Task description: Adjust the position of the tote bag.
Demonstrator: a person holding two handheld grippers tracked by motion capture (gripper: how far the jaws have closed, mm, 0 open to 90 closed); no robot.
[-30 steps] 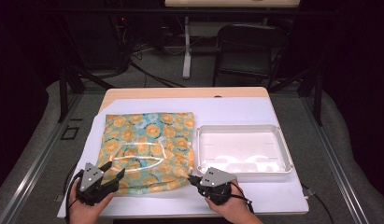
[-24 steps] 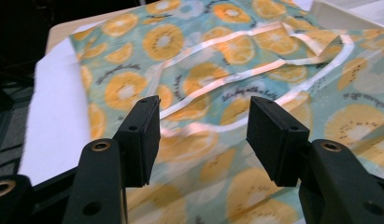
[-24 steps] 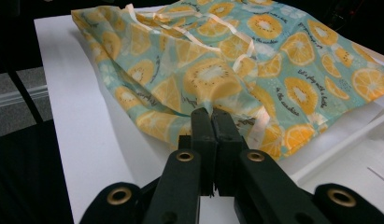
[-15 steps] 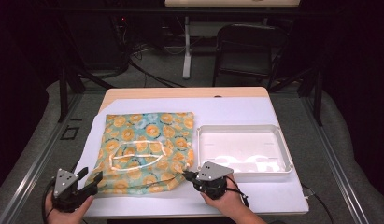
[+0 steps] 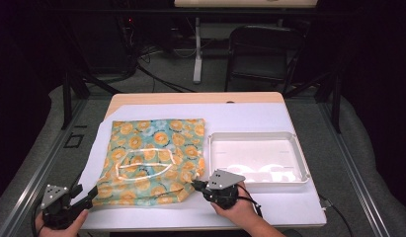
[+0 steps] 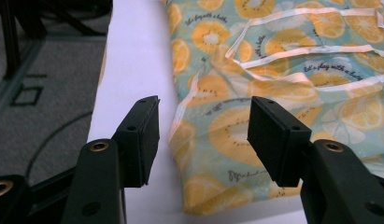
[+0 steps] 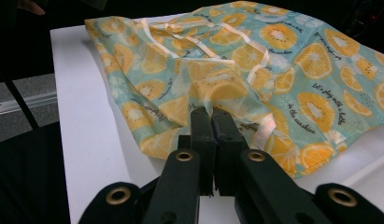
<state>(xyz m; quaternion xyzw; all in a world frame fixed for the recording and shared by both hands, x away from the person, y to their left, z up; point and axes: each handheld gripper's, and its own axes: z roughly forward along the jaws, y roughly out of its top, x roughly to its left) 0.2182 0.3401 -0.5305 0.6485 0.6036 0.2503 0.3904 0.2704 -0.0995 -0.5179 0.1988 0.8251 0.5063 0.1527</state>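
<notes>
The worktop [image 5: 250, 123] is a flat rectangle with a smooth white sheet on it and a strip of pale wood at the far edge. On its left half lies the cloth bag [image 5: 153, 160], a soft, thin fabric, light teal with printed orange slices and small lines of script, slightly wrinkled, with pale ribbon-like handles resting on top. Just beside it, on the right, stands a shallow white plastic tray [image 5: 299, 163], rectangular with rounded corners and a glossy inside.

The right hand-held gripper [image 5: 194, 185] is at the near right corner of the bag; its black jaws are pressed together, and the cloth bunches up directly at their tips, so it seems to pinch that corner. The left hand-held gripper [image 5: 87, 193] is at the near left corner of the worktop, its jaws spread wide, with the edge of the bag just in front of them and not touched.

Behind the worktop there are a dark chair [image 5: 262, 54], cables on the grey floor and metal frame legs.
</notes>
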